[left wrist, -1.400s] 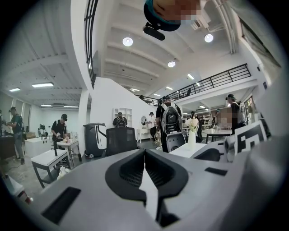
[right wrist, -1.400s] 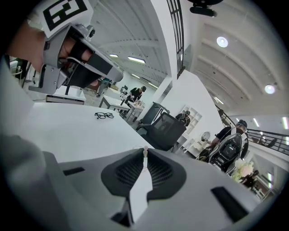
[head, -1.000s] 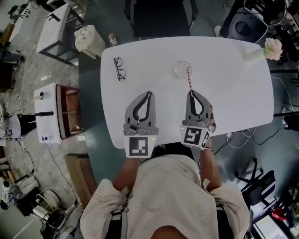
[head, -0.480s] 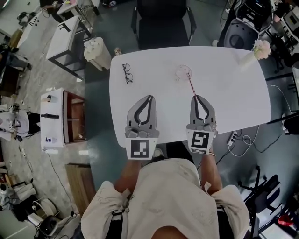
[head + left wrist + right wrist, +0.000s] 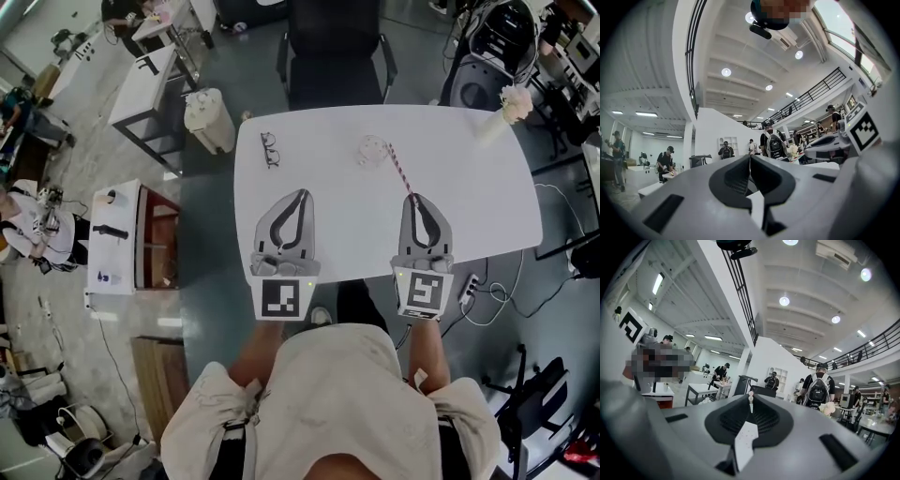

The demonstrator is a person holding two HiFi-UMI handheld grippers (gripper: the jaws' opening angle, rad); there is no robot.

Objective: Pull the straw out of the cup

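Observation:
A clear cup [image 5: 372, 150] stands on the white table [image 5: 469, 206], toward its far side. A red-and-white striped straw [image 5: 401, 169] slants from the cup's right edge back to my right gripper [image 5: 418, 197], which is shut on the straw's near end. I cannot tell whether the far end is still inside the cup. In the right gripper view the straw's tip [image 5: 750, 399] pokes up between the closed jaws of the right gripper [image 5: 750, 405]. My left gripper [image 5: 298, 194] hangs over the table's near left part, shut and empty. The left gripper [image 5: 750, 161] points level into the hall.
A pair of glasses [image 5: 270, 149] lies at the table's far left. A vase of pale flowers [image 5: 506, 105] stands at the far right corner. A dark chair [image 5: 333, 56] sits behind the table, and a white bin [image 5: 208, 120] stands to its left.
Both grippers have risen and drawn back toward the person. The straw has come along with the right gripper, and its far end has shifted from over the cup to the cup's right edge.

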